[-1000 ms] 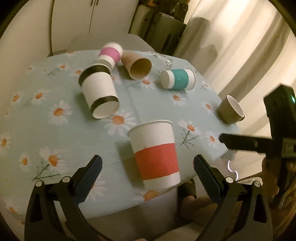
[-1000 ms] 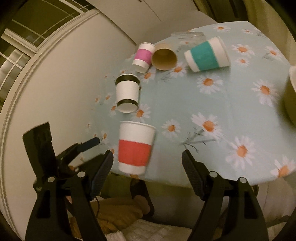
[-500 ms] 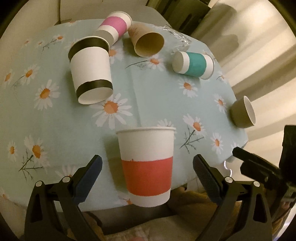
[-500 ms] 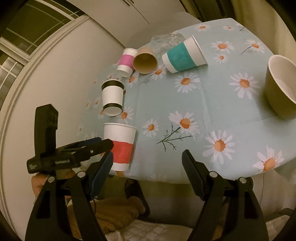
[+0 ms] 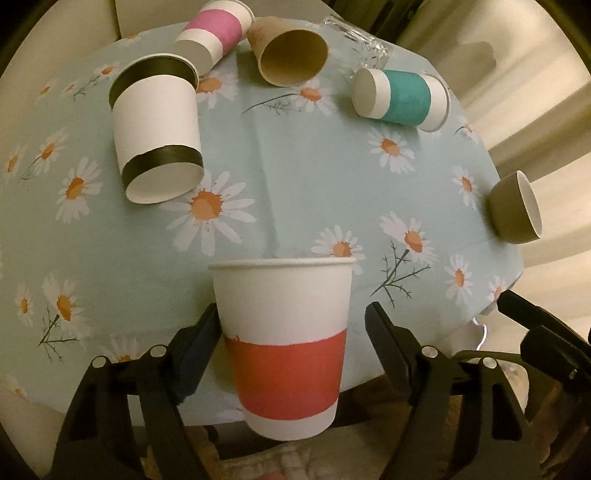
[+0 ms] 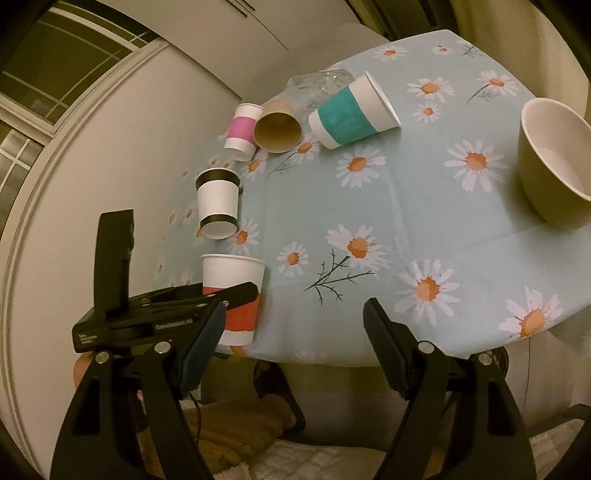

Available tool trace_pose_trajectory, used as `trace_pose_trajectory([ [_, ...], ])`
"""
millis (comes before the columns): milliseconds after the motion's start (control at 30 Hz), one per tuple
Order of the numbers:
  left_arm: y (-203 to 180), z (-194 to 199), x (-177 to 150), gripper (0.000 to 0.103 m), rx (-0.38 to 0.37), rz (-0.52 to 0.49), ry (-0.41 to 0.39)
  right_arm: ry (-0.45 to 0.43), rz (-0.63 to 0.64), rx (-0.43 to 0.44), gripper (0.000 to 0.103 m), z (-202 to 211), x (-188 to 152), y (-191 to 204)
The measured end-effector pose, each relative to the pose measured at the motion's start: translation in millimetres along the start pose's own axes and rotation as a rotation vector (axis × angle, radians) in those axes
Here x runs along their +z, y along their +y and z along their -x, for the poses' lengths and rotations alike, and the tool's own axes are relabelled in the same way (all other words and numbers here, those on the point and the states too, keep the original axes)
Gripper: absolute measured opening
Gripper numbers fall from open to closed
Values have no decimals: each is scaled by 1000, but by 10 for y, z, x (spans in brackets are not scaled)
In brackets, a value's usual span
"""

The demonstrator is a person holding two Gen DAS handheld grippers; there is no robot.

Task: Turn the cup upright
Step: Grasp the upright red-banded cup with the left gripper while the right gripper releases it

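A white paper cup with a red band (image 5: 284, 347) stands upright at the table's near edge, rim up. My left gripper (image 5: 291, 347) is open, one finger on each side of it with small gaps. The right wrist view shows the same cup (image 6: 232, 295) with the left gripper's fingers (image 6: 221, 293) alongside it. My right gripper (image 6: 295, 332) is open and empty, off the table's near edge. A black-banded white cup (image 5: 157, 129), a pink-banded cup (image 5: 214, 33), a brown cup (image 5: 291, 51) and a teal-banded cup (image 5: 402, 98) lie on their sides.
The round table has a light blue daisy cloth (image 5: 314, 177). An olive bowl-shaped cup (image 5: 515, 206) lies near the right edge. A clear glass (image 5: 354, 37) lies at the back. Curtains hang at the right. A cabinet stands behind.
My left gripper moved forward around the red-banded cup and its fingers narrowed toward it. My right gripper swung right, so the olive cup came into view.
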State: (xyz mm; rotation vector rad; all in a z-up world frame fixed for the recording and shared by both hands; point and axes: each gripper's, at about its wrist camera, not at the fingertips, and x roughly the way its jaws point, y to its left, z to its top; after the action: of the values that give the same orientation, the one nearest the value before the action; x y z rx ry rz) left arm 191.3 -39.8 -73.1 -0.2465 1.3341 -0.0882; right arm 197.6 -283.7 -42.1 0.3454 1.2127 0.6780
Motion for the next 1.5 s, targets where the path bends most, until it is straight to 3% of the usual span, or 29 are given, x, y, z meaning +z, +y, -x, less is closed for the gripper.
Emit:
trace_pose_trajectory([
  [100, -13, -30, 13, 74, 17, 0, 2, 7, 6, 0, 76, -22, -2, 17],
  [167, -13, -61, 19, 66, 34, 2, 5, 10, 9, -2, 76, -31, -3, 24],
  [733, 73, 81, -52, 64, 27, 25, -55, 20, 27, -8, 76, -88, 0, 44],
  [1200, 53, 600, -461, 64, 62, -9, -365, -4, 51, 5, 76, -107, -7, 76],
  [1500, -21, 818, -692, 64, 69, 8, -638, -17, 59, 21, 76, -80, 3, 85],
])
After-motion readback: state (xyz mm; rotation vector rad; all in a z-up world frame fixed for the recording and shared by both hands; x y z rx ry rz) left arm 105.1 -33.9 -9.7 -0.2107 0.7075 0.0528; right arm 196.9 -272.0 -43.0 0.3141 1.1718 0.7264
